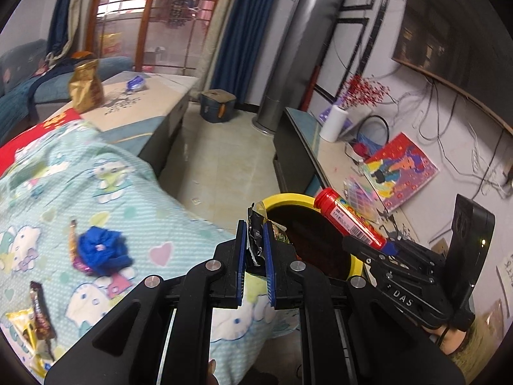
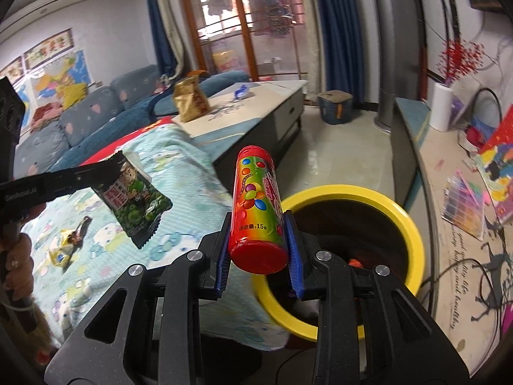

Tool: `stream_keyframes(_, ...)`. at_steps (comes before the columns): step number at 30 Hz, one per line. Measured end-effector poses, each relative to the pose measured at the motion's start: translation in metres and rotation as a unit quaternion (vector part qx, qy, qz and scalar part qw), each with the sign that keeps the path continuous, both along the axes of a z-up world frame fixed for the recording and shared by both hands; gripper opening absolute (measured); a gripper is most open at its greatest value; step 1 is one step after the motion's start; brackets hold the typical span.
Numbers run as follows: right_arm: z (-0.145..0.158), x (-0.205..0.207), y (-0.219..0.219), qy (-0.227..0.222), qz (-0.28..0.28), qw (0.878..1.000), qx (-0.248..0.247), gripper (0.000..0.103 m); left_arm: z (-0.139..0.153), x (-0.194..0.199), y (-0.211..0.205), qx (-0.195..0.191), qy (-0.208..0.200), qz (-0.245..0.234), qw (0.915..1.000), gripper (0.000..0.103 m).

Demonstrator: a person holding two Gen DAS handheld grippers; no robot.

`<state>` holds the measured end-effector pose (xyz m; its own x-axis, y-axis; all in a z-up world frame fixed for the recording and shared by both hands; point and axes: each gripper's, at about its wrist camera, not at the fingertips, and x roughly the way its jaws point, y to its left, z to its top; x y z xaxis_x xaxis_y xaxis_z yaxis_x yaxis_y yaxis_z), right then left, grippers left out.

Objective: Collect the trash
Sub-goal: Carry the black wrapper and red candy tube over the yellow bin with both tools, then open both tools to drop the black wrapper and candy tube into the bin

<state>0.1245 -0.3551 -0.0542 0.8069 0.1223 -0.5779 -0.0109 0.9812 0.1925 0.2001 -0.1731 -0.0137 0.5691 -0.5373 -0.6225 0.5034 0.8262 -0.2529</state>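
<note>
While the left gripper [image 1: 255,227] is pinched tight on a crumpled snack wrapper [image 1: 256,234], its own camera shows only the silvery inner foil squeezed between the blue pads; the right wrist view shows the printed side, a green packet [image 2: 136,197] hanging at mid left of the frame over the bedspread. The right gripper [image 2: 258,224] is clamped on a candy tube [image 2: 258,205], red-capped with coloured sweets printed on it, standing up between the pads at the frame's centre. In the left view the same tube [image 1: 351,219] lies slanted at right of centre, over the bin.

The yellow-rimmed bin [image 2: 413,231] sits just beyond both grippers, at lower right in the right view and lower centre in the left [image 1: 288,197]. Only the right view looks down to something orange at its dark bottom.

Only the left view shows a blue crumpled scrap [image 1: 102,250] and a brown bar wrapper [image 1: 40,312] on the cartoon-cat bedspread [image 1: 160,211] at lower left. Both views show a gold bag [image 2: 189,101] on the pale table [image 2: 275,91] behind. A hand [image 2: 19,256] at the right view's left edge holds the left gripper's handle.
</note>
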Motion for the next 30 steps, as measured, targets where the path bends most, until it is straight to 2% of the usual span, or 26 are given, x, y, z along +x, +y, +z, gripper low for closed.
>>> stream_keyframes(17,-0.024,-0.005,-0.066,0.027,-0.086,0.996,0.014,0.024,-0.033,-0.004,-0.083,0.030,0.003,-0.079,0.9964,0.011)
stream_keyframes(30,-0.050,0.002,-0.088,0.062,-0.111,0.992,0.017,0.024,-0.072,0.007,-0.119,0.055,0.020,-0.106,0.9926,0.011)
